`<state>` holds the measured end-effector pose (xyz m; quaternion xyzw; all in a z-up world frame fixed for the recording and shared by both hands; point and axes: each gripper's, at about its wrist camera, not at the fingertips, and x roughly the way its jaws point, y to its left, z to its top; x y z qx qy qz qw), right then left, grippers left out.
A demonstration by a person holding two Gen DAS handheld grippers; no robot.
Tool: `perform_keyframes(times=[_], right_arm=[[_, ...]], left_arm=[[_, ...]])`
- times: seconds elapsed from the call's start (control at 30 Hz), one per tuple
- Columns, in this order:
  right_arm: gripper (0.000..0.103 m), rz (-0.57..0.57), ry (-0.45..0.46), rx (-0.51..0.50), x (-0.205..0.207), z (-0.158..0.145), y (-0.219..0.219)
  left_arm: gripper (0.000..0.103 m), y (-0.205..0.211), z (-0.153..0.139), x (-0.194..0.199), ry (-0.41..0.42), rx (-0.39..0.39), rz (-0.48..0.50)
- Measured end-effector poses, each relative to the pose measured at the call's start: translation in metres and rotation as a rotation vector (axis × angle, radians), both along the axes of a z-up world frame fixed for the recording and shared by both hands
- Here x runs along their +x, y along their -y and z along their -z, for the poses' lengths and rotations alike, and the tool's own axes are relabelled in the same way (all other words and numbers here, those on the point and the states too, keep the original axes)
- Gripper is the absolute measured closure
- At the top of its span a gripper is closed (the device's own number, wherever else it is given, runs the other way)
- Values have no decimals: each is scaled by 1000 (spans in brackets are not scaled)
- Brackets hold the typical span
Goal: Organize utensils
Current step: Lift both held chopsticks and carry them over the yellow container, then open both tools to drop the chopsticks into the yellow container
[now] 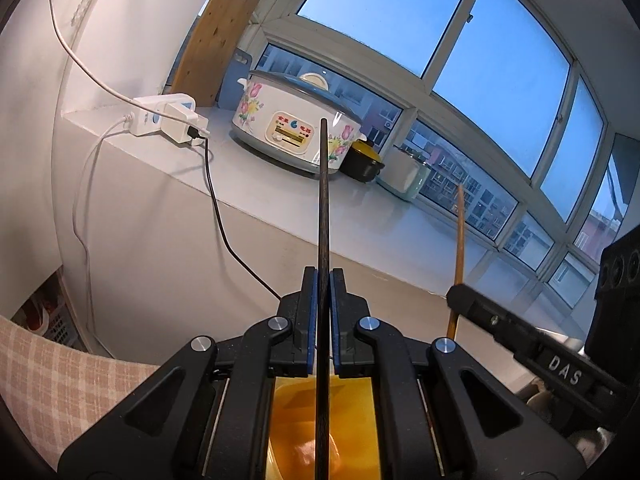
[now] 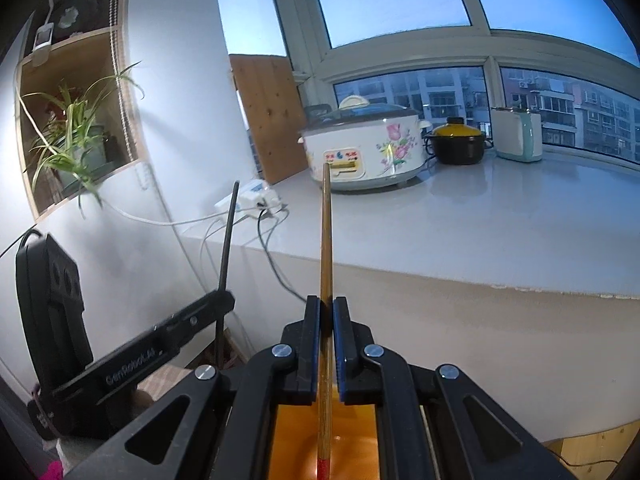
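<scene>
My left gripper (image 1: 324,276) is shut on a dark brown chopstick (image 1: 323,200) that sticks up and forward between its jaws. My right gripper (image 2: 327,304) is shut on a light wooden chopstick (image 2: 326,236) with a red lower end, also pointing up. Each gripper shows in the other's view: the right gripper (image 1: 456,294) with its light chopstick (image 1: 459,236) at the right, the left gripper (image 2: 224,300) with its dark chopstick (image 2: 229,236) at the left. Both are held in the air in front of a white counter (image 2: 500,224). An orange container (image 1: 356,428) lies below, under the jaws.
On the counter stand a flowered rice cooker (image 2: 368,148), a black pot with yellow lid (image 2: 458,142), a pale green toaster (image 2: 518,134), a wooden board (image 2: 270,116) and a power strip with cables (image 1: 168,118). A plant (image 2: 72,136) sits in a wall shelf. Checked cloth (image 1: 52,384) lies at lower left.
</scene>
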<state>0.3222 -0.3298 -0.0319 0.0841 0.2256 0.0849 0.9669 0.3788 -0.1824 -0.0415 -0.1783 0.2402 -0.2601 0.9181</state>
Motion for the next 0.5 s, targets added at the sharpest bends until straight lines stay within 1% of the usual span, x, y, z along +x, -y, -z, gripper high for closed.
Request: perform_keyframes(times=[0.07, 0.23, 0.37, 0.5], right_arm=[[99, 10, 13, -11, 3, 1, 1], [99, 19, 2, -5, 9, 9, 6], [99, 22, -18, 3, 9, 20, 11], [99, 19, -45, -1, 4, 31, 14]], left_arm=[[100, 3, 2, 0, 5, 14, -2], [100, 13, 5, -6, 40, 49, 3], [100, 17, 7, -11, 50, 65, 14], [100, 20, 11, -18, 56, 100, 24]])
